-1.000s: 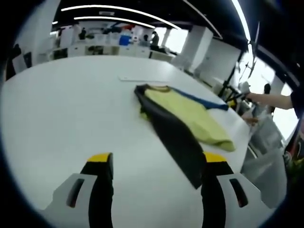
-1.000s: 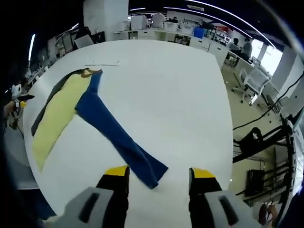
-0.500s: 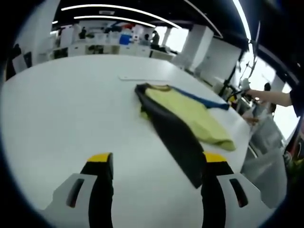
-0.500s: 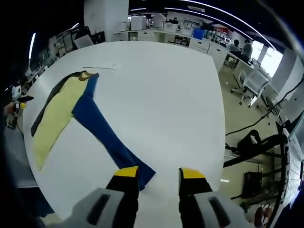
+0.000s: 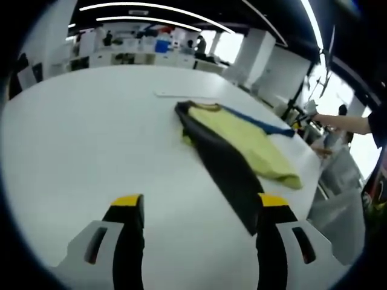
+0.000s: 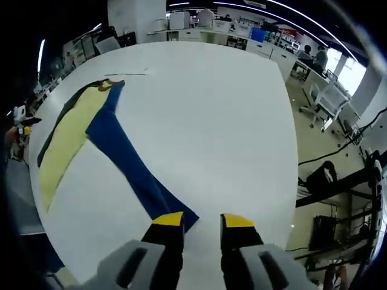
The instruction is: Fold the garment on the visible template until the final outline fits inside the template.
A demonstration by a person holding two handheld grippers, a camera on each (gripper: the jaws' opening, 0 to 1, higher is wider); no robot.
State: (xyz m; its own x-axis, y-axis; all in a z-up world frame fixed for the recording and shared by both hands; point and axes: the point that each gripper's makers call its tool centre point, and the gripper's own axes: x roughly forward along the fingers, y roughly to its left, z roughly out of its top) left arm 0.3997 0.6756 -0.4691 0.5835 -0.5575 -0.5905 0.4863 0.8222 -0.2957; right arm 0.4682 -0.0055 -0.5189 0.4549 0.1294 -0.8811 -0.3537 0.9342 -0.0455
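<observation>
We are at the blue sleeve (image 6: 130,166) with the right gripper (image 6: 202,221), low centre of the right gripper view. Its jaws stand close together with a narrow gap, and the sleeve's cuff end lies just at the left jaw's tip, lower centre of the frame. Whether cloth is caught between the jaws we cannot tell (the tips hide the edge).

The shirt (image 5: 242,142) lies flat on the white table (image 5: 91,139), right of centre in the left gripper view: yellow body, dark sleeve (image 5: 227,178) running down toward the lower right, its end touching or passing behind our right jaw tip. The left gripper (image 5: 199,208) sits at the bottom of that frame with jaws spread wide and nothing between them.

In the right gripper view the yellow body is at the upper left, the blue sleeve stretching diagonally from it down to us. A thin pale strip (image 5: 181,95) lies beyond the collar, upper centre of the left gripper view; we cannot make out a template outline.

To do this well, we judge the right jaws should pinch the cuff corner fully, then carry it up and left across the yellow body, keeping the sleeve taut so it lands flat. The left can take the dark cuff the same way. Low lifts, so the body does not drag.
</observation>
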